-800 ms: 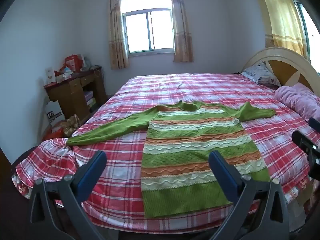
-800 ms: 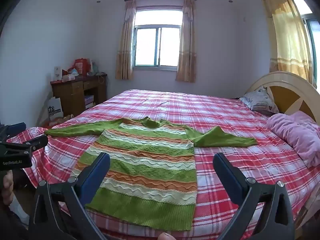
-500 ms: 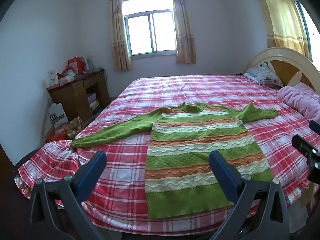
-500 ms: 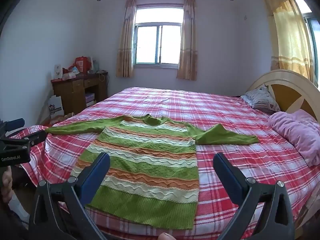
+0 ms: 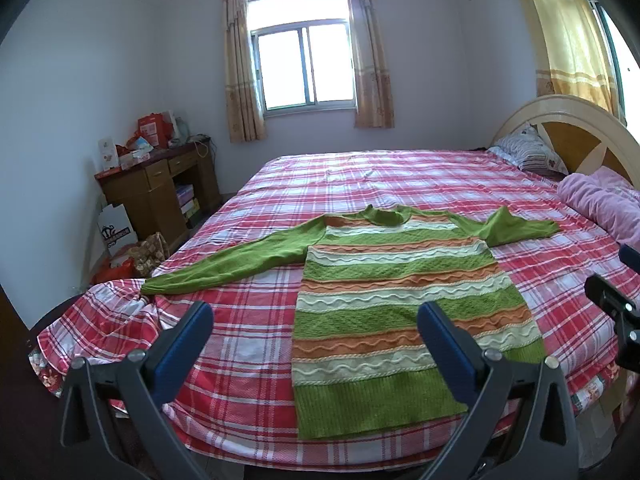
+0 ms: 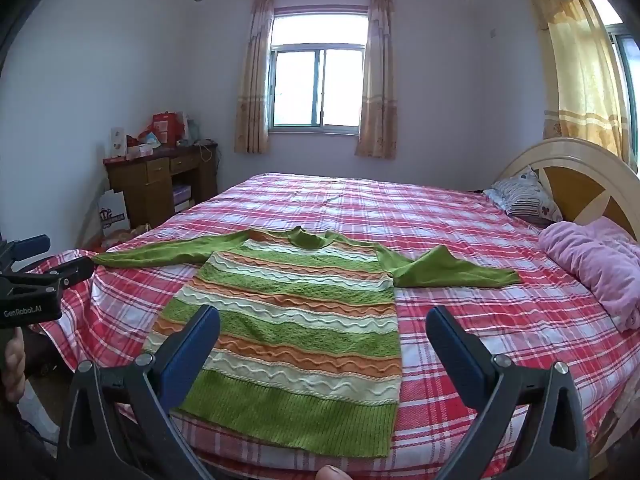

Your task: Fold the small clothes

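Desk w/ clutter seen far left by wall. Left gripper held above bed edge, fingers spread wide, nothing gripped. Striped sweater laid flat on bed, front up, hem toward edge; left sleeve stretched out, right sleeve bent — likely spread ready for folding. Right gripper held over hem, fingers wide, empty. Pink blanket bunched far right nr headboard.

"GenRobot.AI" on left gripper body; bag print by desk unreadable
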`<act>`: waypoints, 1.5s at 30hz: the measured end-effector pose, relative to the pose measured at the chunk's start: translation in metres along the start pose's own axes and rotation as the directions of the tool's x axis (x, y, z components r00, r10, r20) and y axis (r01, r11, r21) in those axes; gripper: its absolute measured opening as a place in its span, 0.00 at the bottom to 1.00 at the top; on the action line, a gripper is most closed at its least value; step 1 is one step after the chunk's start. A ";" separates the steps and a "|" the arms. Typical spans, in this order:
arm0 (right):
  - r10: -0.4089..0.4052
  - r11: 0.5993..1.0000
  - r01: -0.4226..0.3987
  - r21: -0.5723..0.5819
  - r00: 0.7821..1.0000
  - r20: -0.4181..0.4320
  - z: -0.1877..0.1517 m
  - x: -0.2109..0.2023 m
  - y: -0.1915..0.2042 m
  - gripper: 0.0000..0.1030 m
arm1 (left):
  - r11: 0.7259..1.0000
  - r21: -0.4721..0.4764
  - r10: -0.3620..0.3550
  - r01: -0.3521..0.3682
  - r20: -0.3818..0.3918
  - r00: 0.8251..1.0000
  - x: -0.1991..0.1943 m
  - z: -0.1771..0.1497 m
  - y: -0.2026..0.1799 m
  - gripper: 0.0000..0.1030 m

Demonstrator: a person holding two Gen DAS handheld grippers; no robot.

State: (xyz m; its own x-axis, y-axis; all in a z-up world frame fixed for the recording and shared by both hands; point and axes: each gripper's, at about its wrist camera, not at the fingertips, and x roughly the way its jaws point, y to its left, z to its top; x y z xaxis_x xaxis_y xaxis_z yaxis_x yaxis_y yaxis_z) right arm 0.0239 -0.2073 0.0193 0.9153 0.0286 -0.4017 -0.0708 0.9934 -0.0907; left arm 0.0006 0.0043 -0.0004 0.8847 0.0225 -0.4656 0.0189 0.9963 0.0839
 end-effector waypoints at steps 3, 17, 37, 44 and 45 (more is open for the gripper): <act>-0.001 1.000 0.001 0.002 1.000 -0.003 -0.001 0.000 0.001 0.99 | 1.000 -0.002 -0.002 0.002 -0.003 1.000 0.001 0.000 0.002 1.00; 0.001 1.000 -0.001 0.008 1.000 -0.017 -0.004 0.005 0.000 0.99 | 1.000 -0.004 -0.001 0.001 -0.009 1.000 0.005 -0.002 0.006 1.00; 0.015 1.000 -0.014 0.009 0.999 -0.034 -0.006 0.008 0.001 0.99 | 1.000 -0.007 -0.001 0.001 -0.014 1.000 0.007 -0.005 0.007 1.00; 0.014 1.000 -0.014 0.008 0.999 -0.034 -0.007 0.009 0.002 0.99 | 1.000 -0.007 0.000 0.000 -0.015 1.000 0.007 -0.006 0.007 1.00; 0.015 1.000 -0.015 0.008 0.999 -0.035 -0.006 0.008 0.002 0.99 | 1.000 -0.008 -0.001 0.001 -0.014 1.000 0.007 -0.005 0.007 1.00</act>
State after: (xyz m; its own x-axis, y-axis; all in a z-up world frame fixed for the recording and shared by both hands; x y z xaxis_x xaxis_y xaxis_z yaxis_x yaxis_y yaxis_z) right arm 0.0289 -0.2063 0.0099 0.8999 0.0396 -0.4343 -0.0812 0.9937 -0.0775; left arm 0.0044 0.0114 -0.0071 0.8779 0.0222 -0.4783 0.0164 0.9969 0.0764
